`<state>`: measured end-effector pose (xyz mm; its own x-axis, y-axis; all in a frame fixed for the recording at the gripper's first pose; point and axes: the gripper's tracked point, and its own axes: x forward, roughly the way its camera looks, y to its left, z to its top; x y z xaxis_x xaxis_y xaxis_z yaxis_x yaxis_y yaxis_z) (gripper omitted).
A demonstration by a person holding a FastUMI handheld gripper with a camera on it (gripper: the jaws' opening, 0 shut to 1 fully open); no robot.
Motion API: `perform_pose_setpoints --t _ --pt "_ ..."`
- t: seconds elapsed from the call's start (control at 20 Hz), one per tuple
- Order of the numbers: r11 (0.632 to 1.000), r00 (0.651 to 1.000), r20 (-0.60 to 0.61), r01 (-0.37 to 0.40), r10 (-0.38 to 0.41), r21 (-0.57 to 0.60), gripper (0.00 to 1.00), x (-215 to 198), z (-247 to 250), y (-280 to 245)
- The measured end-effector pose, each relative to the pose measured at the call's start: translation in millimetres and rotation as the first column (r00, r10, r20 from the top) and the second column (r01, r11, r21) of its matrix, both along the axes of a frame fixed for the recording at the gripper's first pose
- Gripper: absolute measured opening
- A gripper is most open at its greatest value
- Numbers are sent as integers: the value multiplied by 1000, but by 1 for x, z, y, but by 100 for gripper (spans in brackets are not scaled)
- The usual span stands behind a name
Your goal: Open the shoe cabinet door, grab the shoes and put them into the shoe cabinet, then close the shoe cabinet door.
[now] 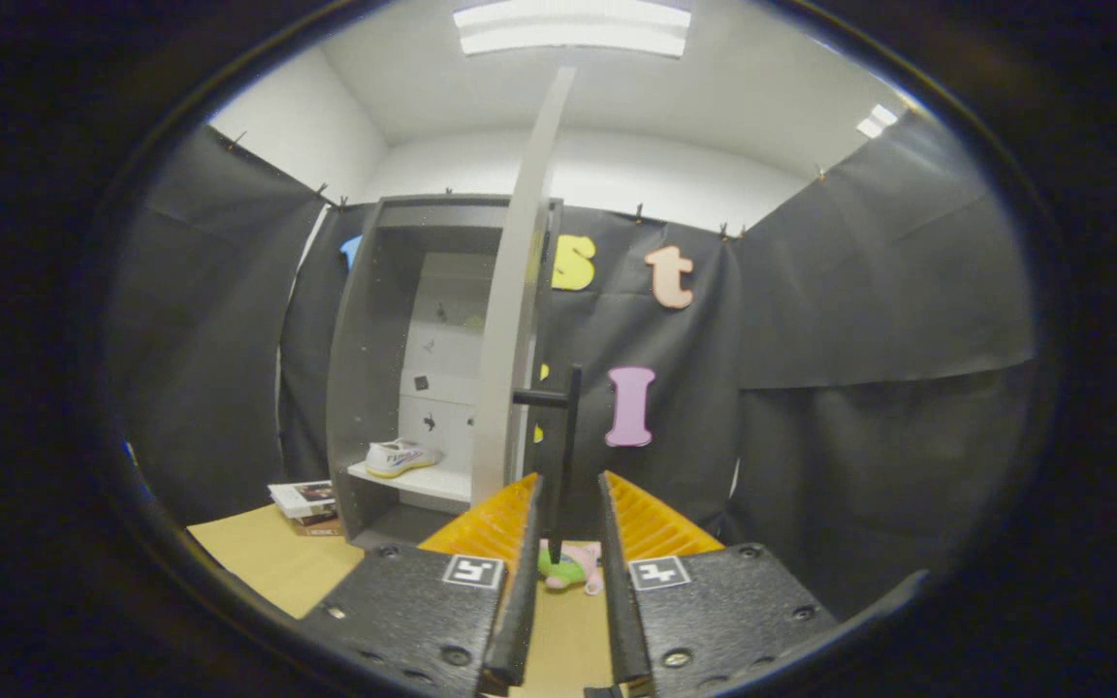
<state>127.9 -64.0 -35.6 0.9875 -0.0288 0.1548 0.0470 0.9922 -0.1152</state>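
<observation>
Fingers (570,504) stand slightly apart around the door handle (566,436), perhaps not gripping it. Left of that handle, one shoe (399,457) sits on the shoe cabinet (355,388) shelf. If they slip off, the door (510,359) stays ajar.

The tan floor (268,557) carries the grey shoe cabinet (365,388) beyond the fingers, stacked books (304,504) beside it, and a green-pink toy (568,567) between them.
</observation>
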Motion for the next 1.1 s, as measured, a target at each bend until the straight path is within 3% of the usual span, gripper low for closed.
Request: perform_pose_setpoints --t 0.15,0.2,0.35,1.1 --pt "999 998 -20 54 -53 7 64 -26 -16 20" --pt "999 998 -52 40 -41 -9 68 -28 -27 33" --pt "999 997 -74 -39 39 1 100 -28 -43 69" --pt "983 952 -244 -171 184 74 100 37 -191 170"
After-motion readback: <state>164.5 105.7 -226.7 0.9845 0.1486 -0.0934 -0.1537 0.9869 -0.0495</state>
